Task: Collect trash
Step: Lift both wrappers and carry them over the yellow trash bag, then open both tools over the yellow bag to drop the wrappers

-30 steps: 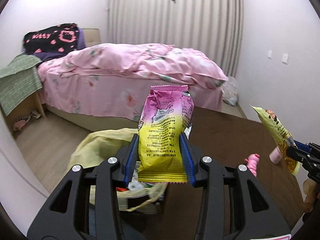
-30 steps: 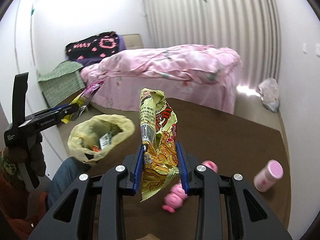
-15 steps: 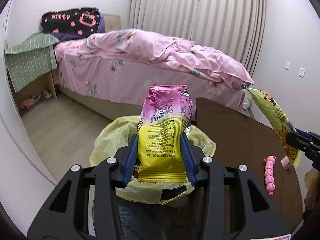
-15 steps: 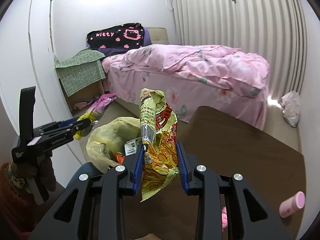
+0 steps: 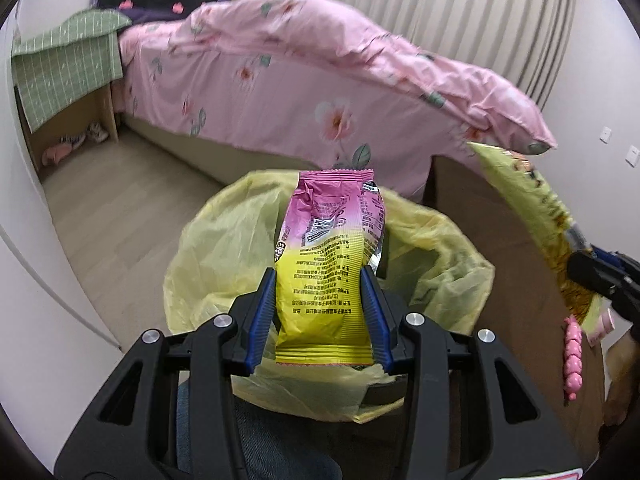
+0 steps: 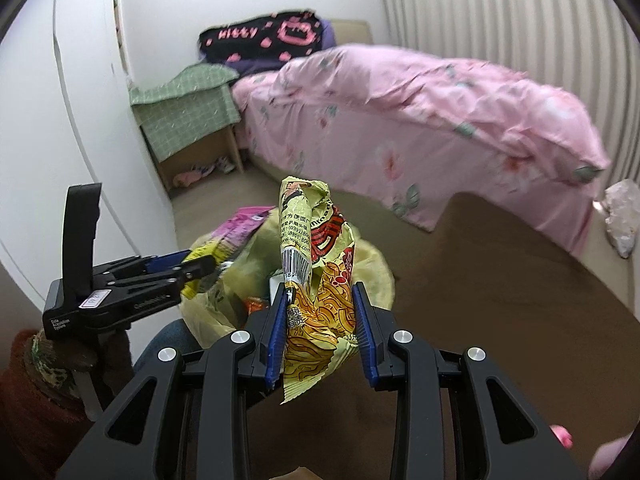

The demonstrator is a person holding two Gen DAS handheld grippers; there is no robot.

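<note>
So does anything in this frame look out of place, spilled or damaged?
Nothing is spilled. Both wrappers are clamped: the pink-and-yellow wrapper in the left gripper, the crumpled noodle wrapper in the right gripper, near the yellow trash bag.

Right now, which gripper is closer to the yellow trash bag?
Left. The left gripper holds its pink-and-yellow wrapper right over the yellow trash bag; the right gripper with the noodle packet sits further back, over the table side.
</note>
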